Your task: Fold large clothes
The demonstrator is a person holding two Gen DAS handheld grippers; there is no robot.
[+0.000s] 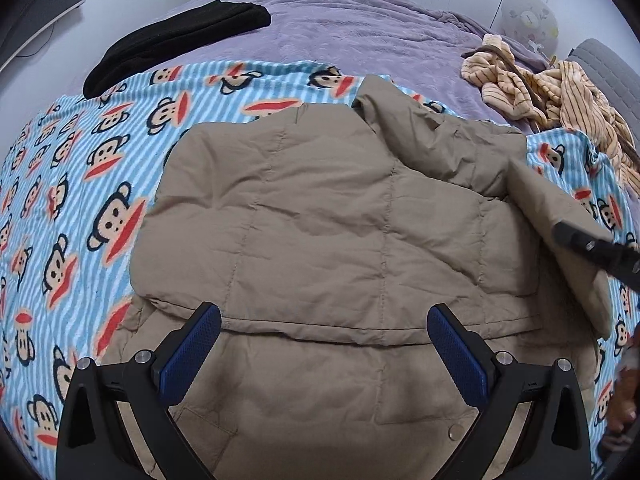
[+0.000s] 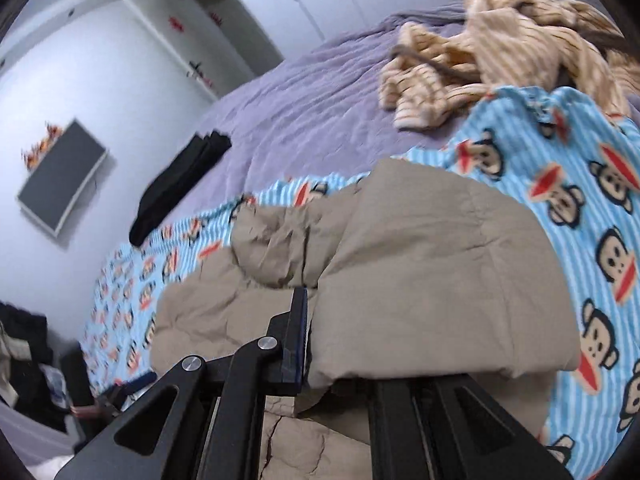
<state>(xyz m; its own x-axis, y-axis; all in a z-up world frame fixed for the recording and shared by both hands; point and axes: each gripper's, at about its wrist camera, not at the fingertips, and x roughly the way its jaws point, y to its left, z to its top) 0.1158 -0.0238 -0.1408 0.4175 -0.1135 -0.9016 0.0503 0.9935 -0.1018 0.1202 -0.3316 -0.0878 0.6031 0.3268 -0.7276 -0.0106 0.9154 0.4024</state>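
Lying folded at far left on the purple bedspread (image 1: 360, 32): a black garment (image 1: 176, 40). Spreading across the blue striped monkey-print blanket (image 1: 80, 184) at centre: the tan quilted jacket (image 1: 320, 220), back panel up. Hovering above its lower hem with 2 blue pads (image 1: 192, 352) standing wide apart and holding nothing: the left gripper (image 1: 324, 352). Clamping tight on a sleeve (image 2: 432, 272) of that jacket at right, lifting it clear of the blanket: the right gripper (image 2: 304, 336). Sitting crumpled at far right: a striped beige garment (image 1: 560, 92).
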